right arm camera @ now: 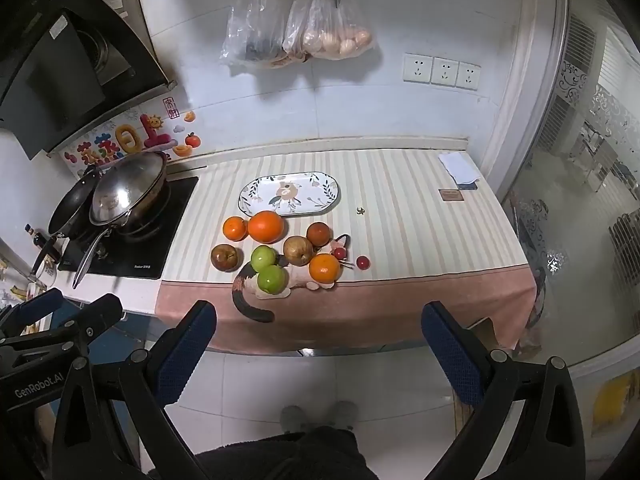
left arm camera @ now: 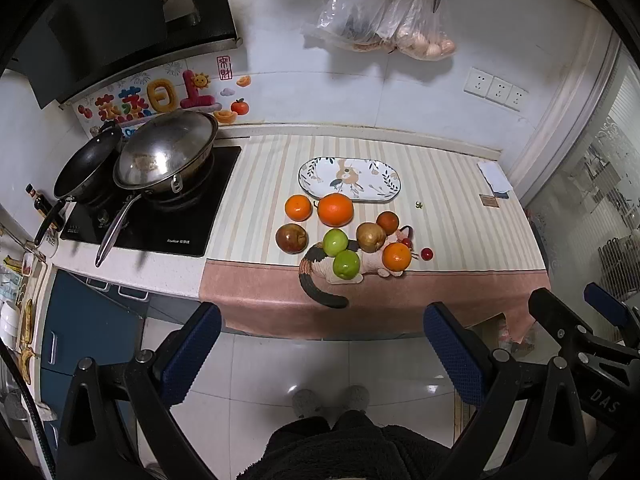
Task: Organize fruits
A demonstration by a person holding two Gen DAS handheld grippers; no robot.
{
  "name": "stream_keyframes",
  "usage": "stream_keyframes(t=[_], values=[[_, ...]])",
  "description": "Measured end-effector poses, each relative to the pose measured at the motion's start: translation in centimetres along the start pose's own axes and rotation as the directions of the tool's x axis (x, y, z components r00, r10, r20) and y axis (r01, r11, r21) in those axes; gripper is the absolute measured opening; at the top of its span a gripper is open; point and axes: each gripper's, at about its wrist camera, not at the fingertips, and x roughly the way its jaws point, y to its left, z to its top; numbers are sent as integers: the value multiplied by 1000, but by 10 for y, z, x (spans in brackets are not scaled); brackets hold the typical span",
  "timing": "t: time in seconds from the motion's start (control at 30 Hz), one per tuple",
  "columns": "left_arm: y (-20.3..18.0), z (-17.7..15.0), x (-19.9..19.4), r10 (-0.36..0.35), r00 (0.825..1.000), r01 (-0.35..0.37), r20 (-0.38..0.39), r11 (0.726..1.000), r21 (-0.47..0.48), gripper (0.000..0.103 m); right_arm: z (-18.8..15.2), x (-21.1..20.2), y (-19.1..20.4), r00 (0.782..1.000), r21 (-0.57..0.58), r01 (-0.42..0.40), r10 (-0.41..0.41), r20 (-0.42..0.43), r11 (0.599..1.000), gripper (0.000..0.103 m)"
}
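Several fruits lie on the striped cloth: a large orange (left arm camera: 335, 209) (right arm camera: 265, 226), a smaller orange (left arm camera: 298, 207) (right arm camera: 235, 228), two green apples (left arm camera: 346, 264) (right arm camera: 272, 279), brownish pears (left arm camera: 291, 238) (right arm camera: 298, 250) and small red fruits (left arm camera: 427, 253) (right arm camera: 362, 262). An oval flowered plate (left arm camera: 312, 184) (right arm camera: 250, 204) sits empty just behind them. Some fruits rest on a cat-shaped mat (left arm camera: 320, 296) (right arm camera: 252, 310). My left gripper (left arm camera: 322, 354) and right gripper (right arm camera: 318, 354) hang open, well in front of the counter above the floor, nothing between their fingers.
A stove (left arm camera: 160, 220) (right arm camera: 132, 248) with two pans stands left of the cloth. Plastic bags (left arm camera: 380, 20) (right arm camera: 296, 28) and scissors hang on the wall. A folded paper (left arm camera: 494, 176) (right arm camera: 458, 168) lies at the back right. A person's legs and slippers show below.
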Motion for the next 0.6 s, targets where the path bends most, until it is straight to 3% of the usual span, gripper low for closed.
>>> stream_keyframes(t=[0.6], values=[[6, -7, -9, 6, 1000, -6, 10, 1000, 2, 103, 1, -12, 5, 1000, 4, -6, 6, 7, 1000, 103]])
